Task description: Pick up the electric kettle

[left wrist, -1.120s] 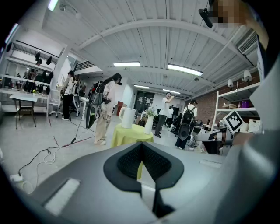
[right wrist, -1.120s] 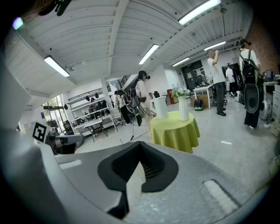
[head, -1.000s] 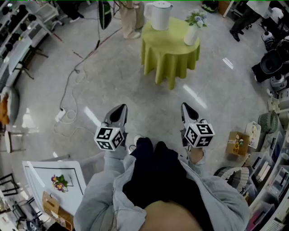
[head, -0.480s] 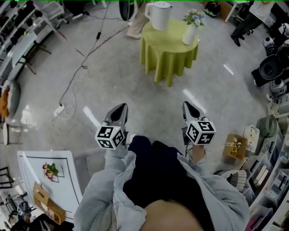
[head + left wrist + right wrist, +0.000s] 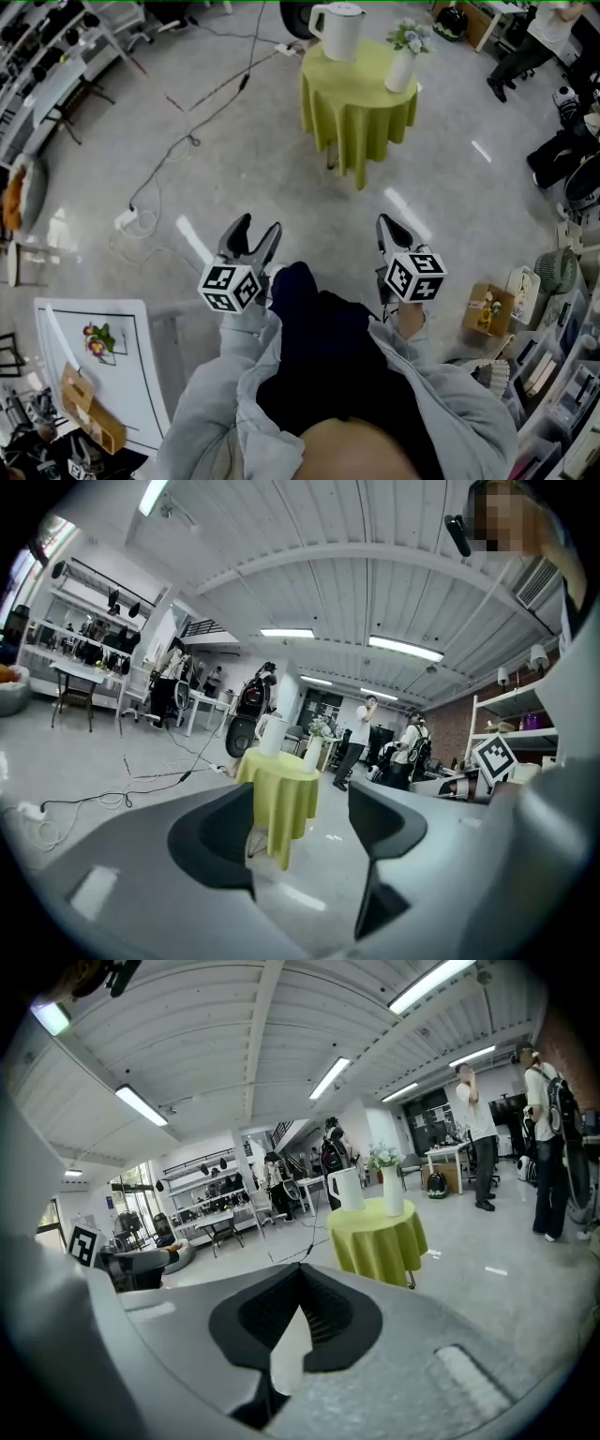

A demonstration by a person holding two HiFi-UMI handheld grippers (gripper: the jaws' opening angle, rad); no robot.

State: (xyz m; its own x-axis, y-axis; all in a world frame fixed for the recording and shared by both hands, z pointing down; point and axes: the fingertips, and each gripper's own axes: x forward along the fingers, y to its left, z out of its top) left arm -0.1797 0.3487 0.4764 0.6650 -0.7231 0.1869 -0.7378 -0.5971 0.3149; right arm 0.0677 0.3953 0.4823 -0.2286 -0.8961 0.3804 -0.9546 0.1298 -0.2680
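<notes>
The left gripper [image 5: 258,227] has changed most. A second ago its jaws were together, and now they are opening and already stand wide apart. Nothing is between them, and in the left gripper view only the far table shows through the gap. The right gripper [image 5: 385,223] looks as it did before, with its jaws closed tip to tip and nothing held.

The kettle [image 5: 336,28] is white. It stands on the far left part of a round table [image 5: 361,94] covered with a yellow-green cloth, and a white vase [image 5: 401,67] of flowers stands to its right. The table is well apart from both grippers, across bare grey floor. In the head view it sits slightly further right than it did earlier, and the legs of the person who stood beside it are no longer in view. A cable [image 5: 192,141] trails over the floor at left.
</notes>
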